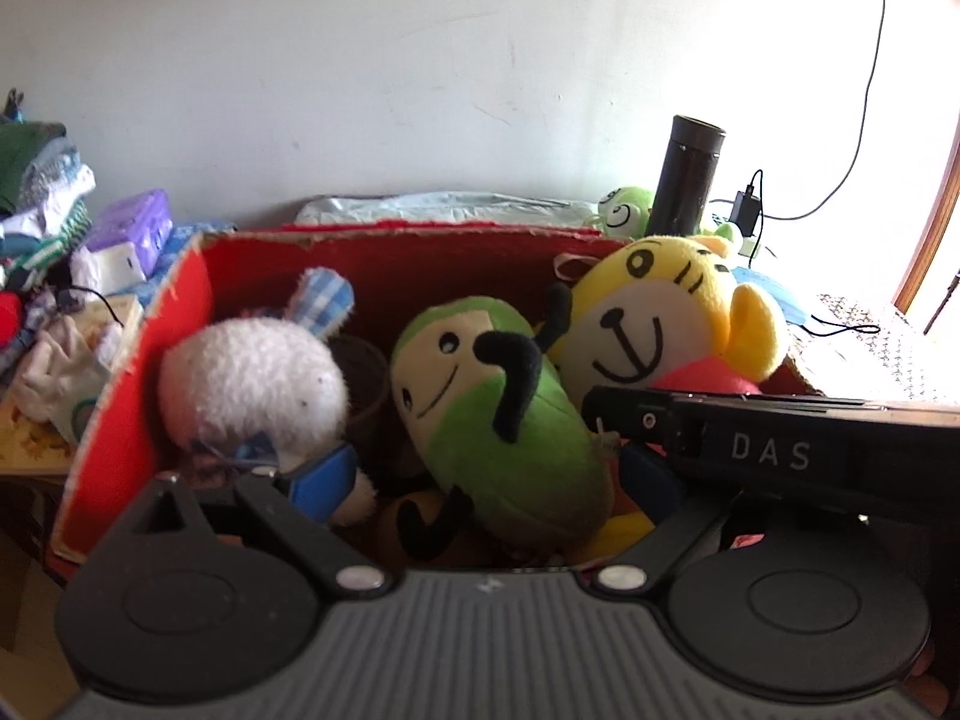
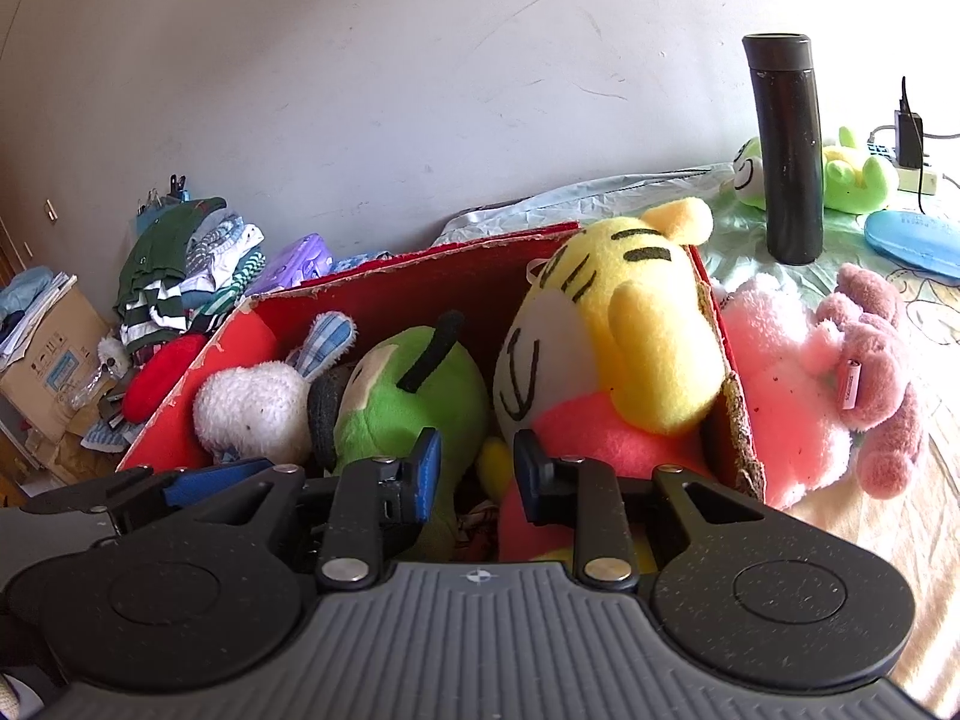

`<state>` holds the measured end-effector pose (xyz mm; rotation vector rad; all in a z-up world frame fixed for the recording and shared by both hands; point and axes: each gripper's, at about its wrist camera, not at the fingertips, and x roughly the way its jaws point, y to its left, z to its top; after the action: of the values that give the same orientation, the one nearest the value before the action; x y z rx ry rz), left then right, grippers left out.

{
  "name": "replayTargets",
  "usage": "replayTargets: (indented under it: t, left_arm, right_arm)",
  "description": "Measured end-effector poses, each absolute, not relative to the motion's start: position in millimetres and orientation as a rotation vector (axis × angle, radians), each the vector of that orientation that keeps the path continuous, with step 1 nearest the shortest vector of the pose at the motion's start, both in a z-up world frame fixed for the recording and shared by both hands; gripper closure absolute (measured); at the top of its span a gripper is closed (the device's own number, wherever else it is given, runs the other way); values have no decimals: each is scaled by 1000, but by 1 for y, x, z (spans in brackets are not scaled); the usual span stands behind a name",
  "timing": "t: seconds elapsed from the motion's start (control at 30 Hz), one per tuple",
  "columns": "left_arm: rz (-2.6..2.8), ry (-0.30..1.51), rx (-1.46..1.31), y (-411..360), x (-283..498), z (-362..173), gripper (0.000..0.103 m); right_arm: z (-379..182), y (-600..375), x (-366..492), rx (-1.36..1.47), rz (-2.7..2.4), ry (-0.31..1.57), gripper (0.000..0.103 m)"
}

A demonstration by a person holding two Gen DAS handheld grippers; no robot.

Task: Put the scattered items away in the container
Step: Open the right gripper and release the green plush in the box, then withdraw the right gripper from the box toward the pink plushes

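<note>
1. Hovering over red box (image 1: pixel 198 300), left gripper (image 1: pixel 480 480): jaws spread wide, gripping nothing.
2. Hanging alongside, right gripper (image 2: pixel 477 468): jaws narrowly parted, pinching nothing.
3. Sitting inside box: white plush (image 1: pixel 252 384), green plush (image 1: pixel 516 420), yellow tiger (image 1: pixel 660 324).
4. Lying outside, beside box: pink plush (image 2: pixel 798 384).

Home bedroom, lived-in. Bed surface with cartoon-print sheet (image 2: pixel 900 324) at right, plain scuffed white wall (image 2: pixel 360 90) behind. Red cardboard box (image 2: pixel 420 276) of plush toys on bed; pink plush (image 2: pixel 798 384) beside it at right. Far left: heap of folded clothes (image 2: pixel 180 264), purple tissue pack (image 2: pixel 300 261), brown carton (image 2: pixel 54 354). Far right: black flask (image 2: pixel 786 150) standing upright, green plush (image 2: pixel 852 174), charger in power strip (image 2: pixel 909 138). Strong daylight from right.
</note>
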<state>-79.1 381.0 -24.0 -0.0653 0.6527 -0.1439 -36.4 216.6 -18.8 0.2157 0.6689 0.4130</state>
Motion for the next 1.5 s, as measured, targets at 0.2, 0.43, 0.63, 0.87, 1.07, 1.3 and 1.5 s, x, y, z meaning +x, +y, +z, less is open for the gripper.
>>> replayTargets:
  t: [0.2,0.43,0.63,0.87,1.07,1.3,1.5]
  left_arm:
    - [-63,595,51,371,-103,1,7]
    - [-61,542,28,338,-121,38,6]
    - [-223,527,-48,270,-114,56,5]
    - [-348,550,-31,172,-93,39,5]
    - [-334,600,-100,135,-52,18,6]
    - [-253,712,-169,130,8,-18,18]
    - [-220,767,-170,126,22,-33,27]
  right_arm:
    - [-1,213,-51,165,477,581,74]
    - [25,157,-69,300,535,495,73]
    - [31,70,-75,390,444,497,72]
    - [-6,-23,-62,432,299,678,67]
    - [-39,-63,-51,496,301,816,67]
    - [-59,-76,-34,516,348,870,67]
    - [-74,-74,-15,539,388,918,67]
